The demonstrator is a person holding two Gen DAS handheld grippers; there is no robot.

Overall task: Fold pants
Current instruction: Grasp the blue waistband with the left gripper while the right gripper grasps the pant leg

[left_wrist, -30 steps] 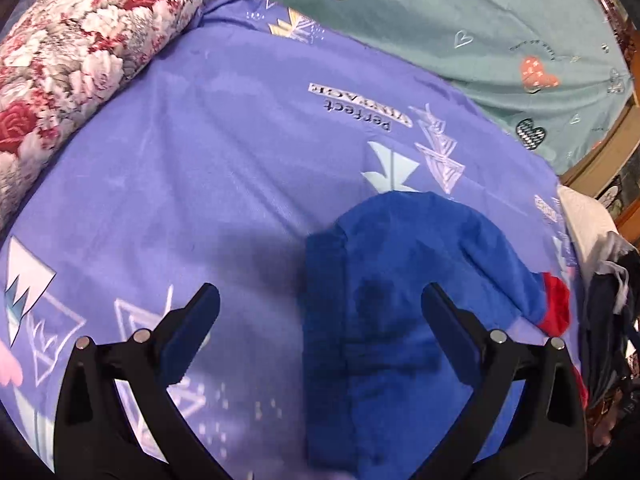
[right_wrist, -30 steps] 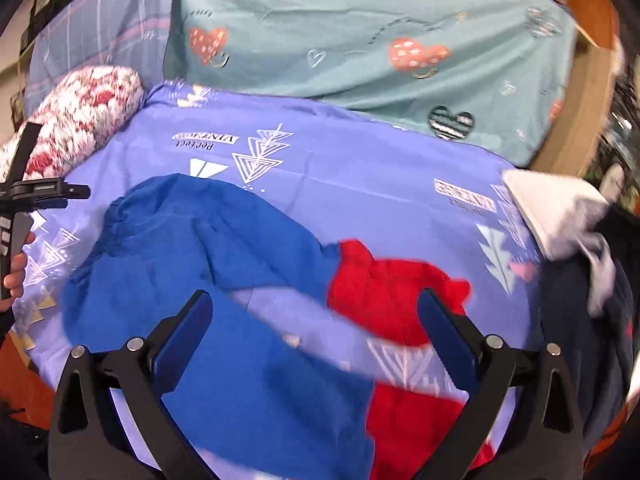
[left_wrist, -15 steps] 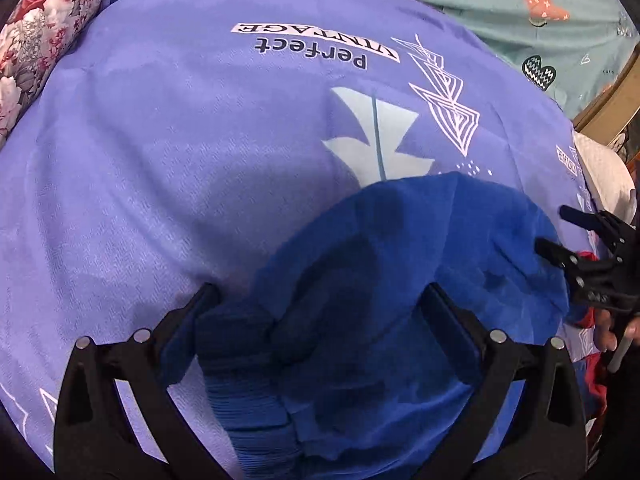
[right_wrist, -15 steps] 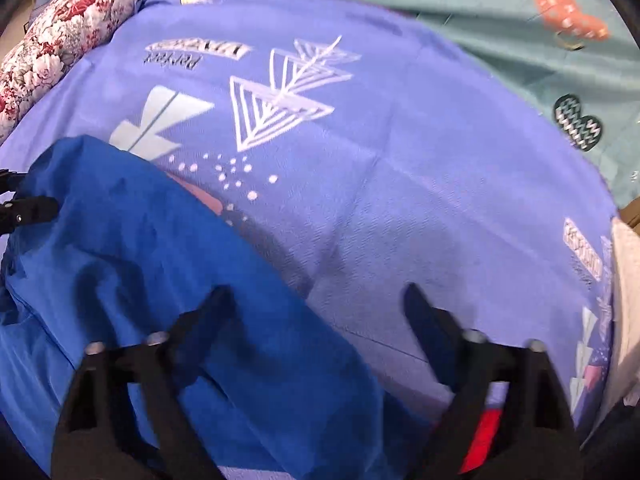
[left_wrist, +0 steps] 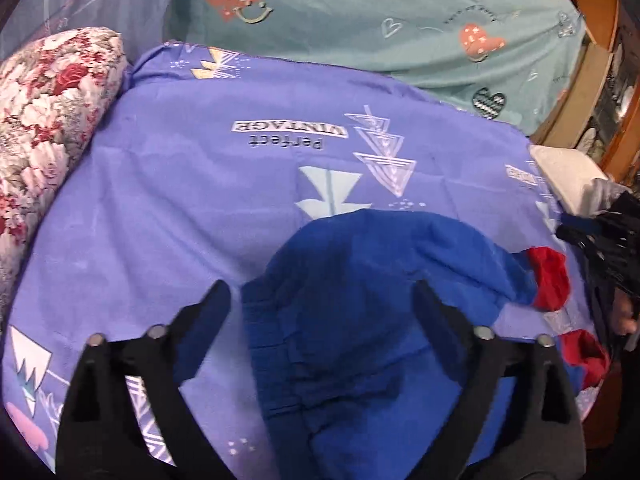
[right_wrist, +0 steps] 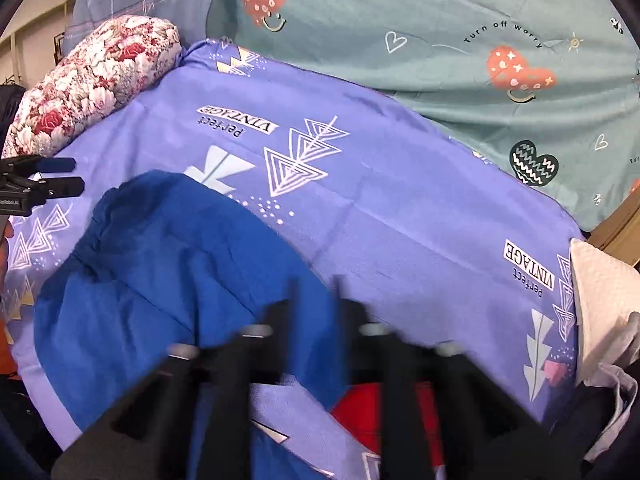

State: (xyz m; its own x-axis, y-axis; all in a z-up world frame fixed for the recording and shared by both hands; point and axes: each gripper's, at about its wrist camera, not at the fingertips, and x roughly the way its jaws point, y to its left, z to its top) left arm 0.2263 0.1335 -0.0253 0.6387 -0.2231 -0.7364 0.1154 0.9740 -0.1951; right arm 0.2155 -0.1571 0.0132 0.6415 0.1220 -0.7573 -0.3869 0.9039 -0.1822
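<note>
Since half a second ago both cameras are sitting farther back, with the floral bolster (left_wrist: 48, 120) and the teal heart-print quilt (left_wrist: 400, 20) back in view. From the left: the left gripper (left_wrist: 320, 300) is hovering with jaws spread wide and narrowing slightly, the waistband of the blue pants (left_wrist: 360, 300) lying below and between them, unpinched, on the purple sheet (left_wrist: 180, 200). The pants' red cuffs (left_wrist: 550, 280) are trailing rightward. The right gripper (right_wrist: 316, 296), blurred, is closing, jaws nearly together over the blue fabric's edge; I cannot tell whether cloth is caught.
</note>
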